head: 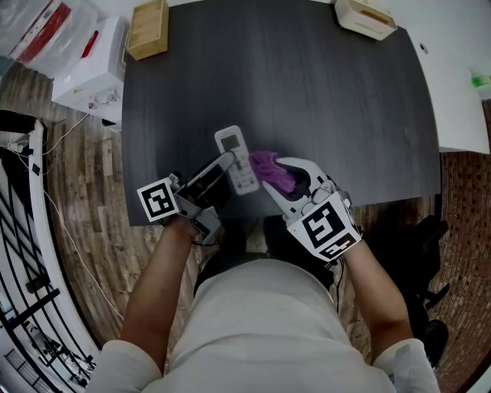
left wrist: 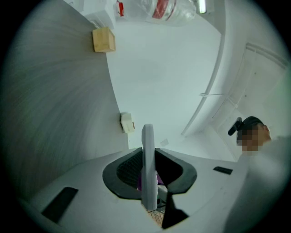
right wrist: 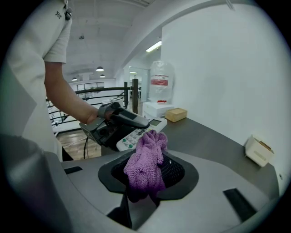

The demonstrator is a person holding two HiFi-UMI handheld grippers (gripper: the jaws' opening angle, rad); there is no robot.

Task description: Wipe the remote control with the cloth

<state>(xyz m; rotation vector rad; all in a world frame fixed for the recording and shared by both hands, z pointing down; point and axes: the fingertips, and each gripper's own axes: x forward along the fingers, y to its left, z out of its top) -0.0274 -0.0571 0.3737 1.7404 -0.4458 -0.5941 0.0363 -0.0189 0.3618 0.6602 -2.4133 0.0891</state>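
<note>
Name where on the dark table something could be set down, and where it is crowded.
The middle of the table is bare, from the wooden box across to the white box, and the right side too. It is crowded at the near edge, round the remote and cloth.

A dark grey table stands on wood-plank flooring beside a white wall. Strip lights glow overhead, near a black railing.

White shirt, white right tongs
</note>
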